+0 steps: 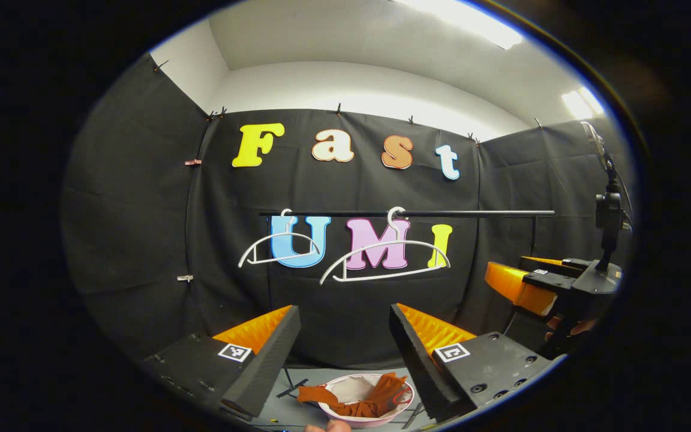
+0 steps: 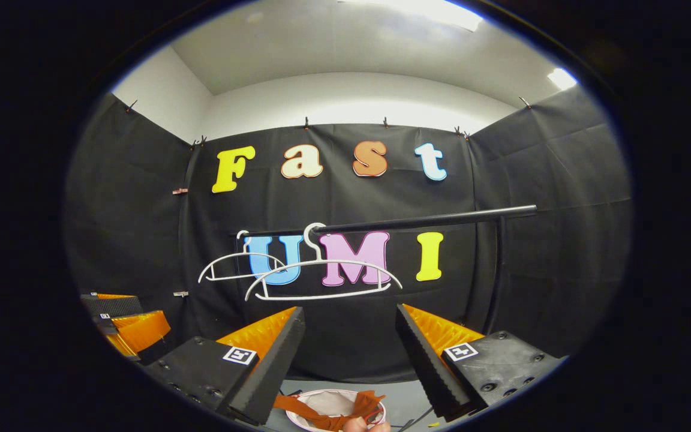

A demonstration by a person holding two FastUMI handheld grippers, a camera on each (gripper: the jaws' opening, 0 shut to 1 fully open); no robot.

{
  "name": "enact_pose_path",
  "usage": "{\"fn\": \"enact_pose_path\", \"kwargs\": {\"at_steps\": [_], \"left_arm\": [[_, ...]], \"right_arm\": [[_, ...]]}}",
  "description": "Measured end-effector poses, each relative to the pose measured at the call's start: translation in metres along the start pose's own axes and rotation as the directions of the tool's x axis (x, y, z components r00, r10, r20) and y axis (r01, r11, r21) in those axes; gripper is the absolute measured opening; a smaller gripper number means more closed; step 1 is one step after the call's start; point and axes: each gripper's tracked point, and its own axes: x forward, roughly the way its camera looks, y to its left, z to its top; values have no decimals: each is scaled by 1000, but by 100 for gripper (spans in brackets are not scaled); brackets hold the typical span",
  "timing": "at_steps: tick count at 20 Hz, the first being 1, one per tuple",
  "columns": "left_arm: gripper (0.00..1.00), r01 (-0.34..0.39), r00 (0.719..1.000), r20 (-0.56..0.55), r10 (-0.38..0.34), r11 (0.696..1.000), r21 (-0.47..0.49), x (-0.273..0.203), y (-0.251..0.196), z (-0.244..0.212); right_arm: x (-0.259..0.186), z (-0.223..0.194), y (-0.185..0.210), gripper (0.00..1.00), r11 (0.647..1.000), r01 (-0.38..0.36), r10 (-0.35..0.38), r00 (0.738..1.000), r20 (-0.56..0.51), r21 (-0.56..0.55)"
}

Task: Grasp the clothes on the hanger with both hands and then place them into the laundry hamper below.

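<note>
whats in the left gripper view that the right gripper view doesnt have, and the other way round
Left gripper view: the right gripper far off at its right edge, a hand under it. Right gripper view: the left gripper low at its left edge. Both: two bare white hangers on the black rail, the hamper below holding the rust-orange clothes, and open jaws in front.

Black rail (image 1: 417, 213) across the booth, grey floor (image 1: 303, 381) below, lit ceiling panel (image 1: 471, 21) above
</note>
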Motion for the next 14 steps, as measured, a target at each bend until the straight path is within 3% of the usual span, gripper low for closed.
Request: {"fn": "enact_pose_path", "kwargs": {"at_steps": [6, 9, 10, 13, 14], "left_arm": [[95, -2, 1000, 20, 2, 1000, 18, 4, 4, 6], [95, 6, 1000, 29, -6, 1000, 23, 6, 2, 7], [95, 6, 999, 32, -7, 1000, 26, 6, 0, 7], [95, 1, 999, 52, -3, 999, 39, 7, -3, 12], [95, -5, 998, 58, 2, 999, 44, 7, -2, 12]], "right_arm": [[2, 0, 3, 100, 1000, -8, 8, 1000, 1, -19], [3, -1, 4, 92, 1000, -8, 8, 1000, 1, -24], [4, -3, 5, 98, 1000, -8, 8, 1000, -2, -22], [3, -6, 1, 98, 1000, 7, -7, 1000, -8, -6], [1, -6, -1, 92, 1000, 14, -14, 1000, -7, -5]]}}
